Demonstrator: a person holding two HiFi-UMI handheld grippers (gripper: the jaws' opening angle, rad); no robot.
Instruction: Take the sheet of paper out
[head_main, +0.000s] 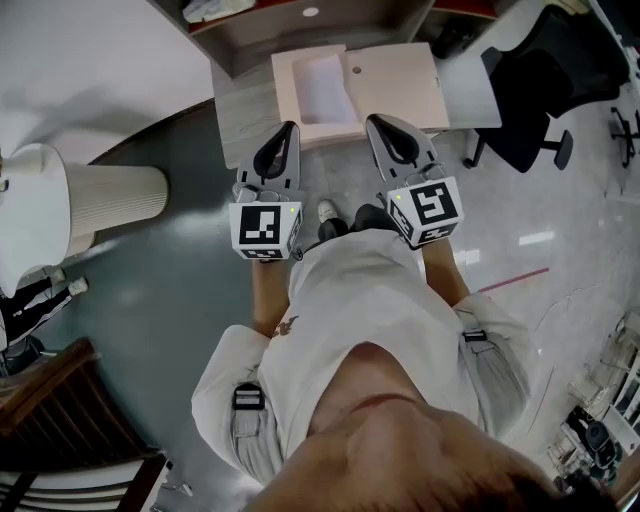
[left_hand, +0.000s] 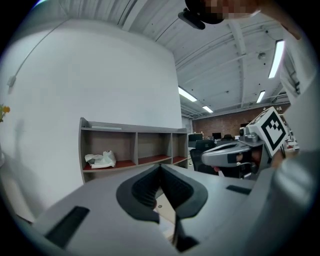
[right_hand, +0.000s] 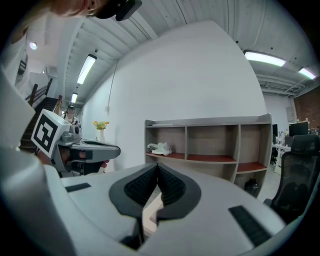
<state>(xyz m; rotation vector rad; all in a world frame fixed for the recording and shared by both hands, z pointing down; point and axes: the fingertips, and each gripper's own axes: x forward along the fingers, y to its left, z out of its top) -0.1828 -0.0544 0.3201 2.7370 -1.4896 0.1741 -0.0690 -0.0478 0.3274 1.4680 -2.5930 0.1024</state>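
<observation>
Left claw and right claw, both closed, empty, side by side, near-level

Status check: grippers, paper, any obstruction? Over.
Left hand-held gripper shut, empty; right hand-held gripper shut, empty. Sheet of paper lying in open box, untouched. Lid folded aside, nothing covering it.

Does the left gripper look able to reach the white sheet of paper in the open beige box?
Probably yes: the beige box lies open, the white sheet is uncovered, nothing stands before the left gripper, though its jaws are shut.
</observation>
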